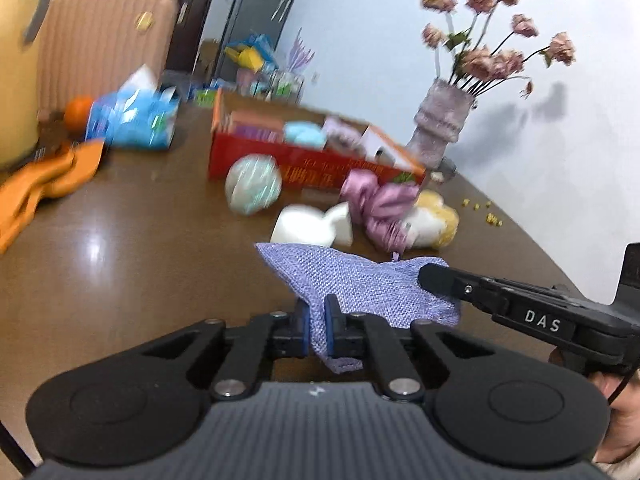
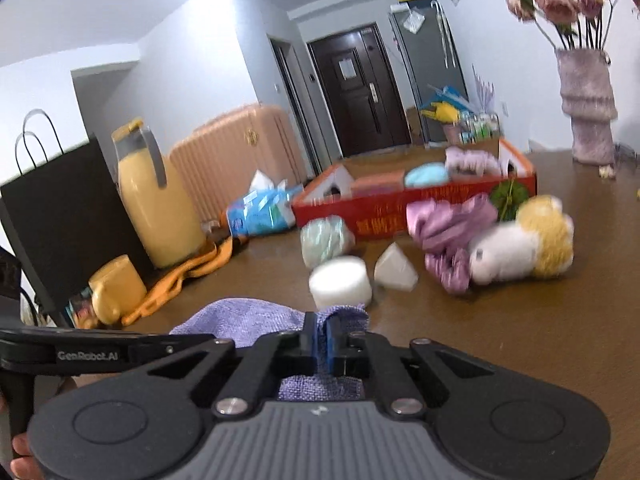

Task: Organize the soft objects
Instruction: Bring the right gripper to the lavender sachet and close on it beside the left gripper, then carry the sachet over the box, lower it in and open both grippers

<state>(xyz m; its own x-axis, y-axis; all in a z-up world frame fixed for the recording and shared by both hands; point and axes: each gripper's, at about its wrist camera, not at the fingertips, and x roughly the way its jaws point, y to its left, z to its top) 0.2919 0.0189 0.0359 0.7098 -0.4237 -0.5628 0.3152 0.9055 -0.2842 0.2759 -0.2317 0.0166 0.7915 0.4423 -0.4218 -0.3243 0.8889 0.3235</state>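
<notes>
Both grippers have hold of the purple cloth bag (image 1: 360, 284) right in front of the lenses: the left gripper (image 1: 317, 326) is pinched tight on one edge, fabric squeezed between its blue pads, and the right gripper (image 2: 323, 340) is clamped narrow on the other edge, cloth bunched in its jaws. Seen from the left wrist, the right gripper's black tip (image 1: 434, 276) bites the bag's far corner, so the bag hangs stretched between the two, above the brown table (image 1: 140, 248)

Beyond it, the soft things wait loose on the table: a white foam cylinder (image 2: 340, 282), a white foam wedge (image 2: 394, 268), a pale green ball (image 2: 324, 240), a pink satin scrunchie (image 2: 448, 228) and a white and yellow plush toy (image 2: 524, 240). Behind them sits the red box (image 2: 400, 208), already holding a few pieces

Now the risks, as I judge them: each grip is only on a thin edge, so pulling the hands apart could slip the cloth out of one side and let the bag flop. Swinging it low could sweep the foam pieces along the table, and a wide move to the right might clip the vase of flowers (image 1: 440, 120)
</notes>
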